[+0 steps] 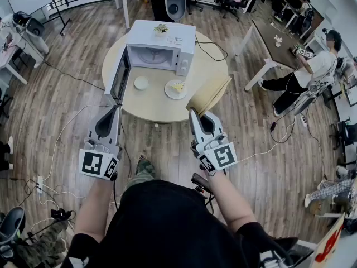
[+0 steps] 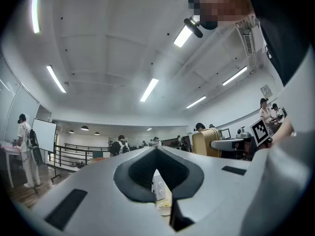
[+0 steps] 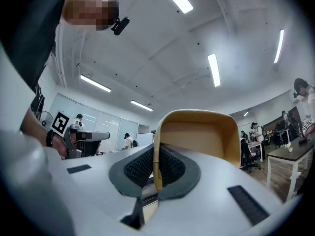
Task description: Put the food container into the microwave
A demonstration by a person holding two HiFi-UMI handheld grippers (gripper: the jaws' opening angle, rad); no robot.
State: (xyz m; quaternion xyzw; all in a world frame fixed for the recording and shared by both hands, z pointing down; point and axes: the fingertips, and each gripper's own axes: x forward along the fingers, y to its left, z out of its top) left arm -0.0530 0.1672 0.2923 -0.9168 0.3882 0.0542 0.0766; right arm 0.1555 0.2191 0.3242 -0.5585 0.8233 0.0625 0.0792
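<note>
Holds left gripper [image 1: 117, 110] clenched, empty, short of the round table [image 1: 162, 113] at its near edge. Pinches tan chair back [image 1: 207, 96], at the near right edge, in right gripper [image 1: 192, 114]. Finds food container [image 1: 177, 88] mid-table beside small bowl [image 1: 141, 83], before microwave [image 1: 162, 41], door [image 1: 120, 74] wide open.

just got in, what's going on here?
A person stands at a round table with a tool in each hand. The right tool is shut on the edge of a tan chair back; the left tool is shut and empty. The microwave stands open, and the dish of food sits on the table.
</note>
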